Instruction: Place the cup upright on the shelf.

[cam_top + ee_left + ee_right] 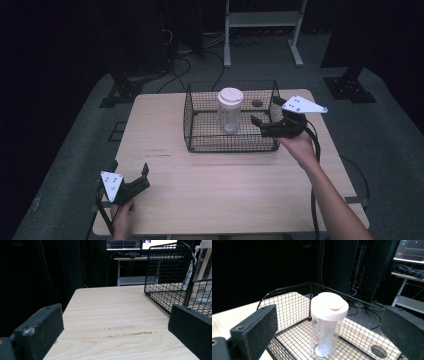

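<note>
The clear jar with its white lid stood upright inside the wire basket, at centre frame in the high view. The right tongs hung at the basket's right edge, jaws spread wide and empty, aimed at the jar but apart from it. The left tongs, equally wide and empty, sat at lower left on the tabletop. Judging by this, the grasp was not yet made; everything beyond the approach remained.
</note>
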A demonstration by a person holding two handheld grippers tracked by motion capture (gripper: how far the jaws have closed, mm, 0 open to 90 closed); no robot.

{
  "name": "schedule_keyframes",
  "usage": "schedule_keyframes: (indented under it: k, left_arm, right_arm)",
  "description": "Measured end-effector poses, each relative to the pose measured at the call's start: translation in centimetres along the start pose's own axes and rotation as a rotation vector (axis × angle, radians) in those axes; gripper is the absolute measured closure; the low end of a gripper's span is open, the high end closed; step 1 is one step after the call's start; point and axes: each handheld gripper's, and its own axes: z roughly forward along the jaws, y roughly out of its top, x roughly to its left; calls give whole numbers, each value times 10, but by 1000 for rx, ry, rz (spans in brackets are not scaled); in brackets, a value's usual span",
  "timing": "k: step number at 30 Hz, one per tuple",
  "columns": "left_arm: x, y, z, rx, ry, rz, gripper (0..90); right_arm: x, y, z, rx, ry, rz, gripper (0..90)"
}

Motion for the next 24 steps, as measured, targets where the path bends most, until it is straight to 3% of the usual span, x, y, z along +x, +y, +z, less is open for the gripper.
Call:
schedule_keyframes:
  k: [24]
  left_arm:
    - [0,0,0,2,1,-1,0]
  right_arm:
    - [6,-24,-35,15,7,-11,8]
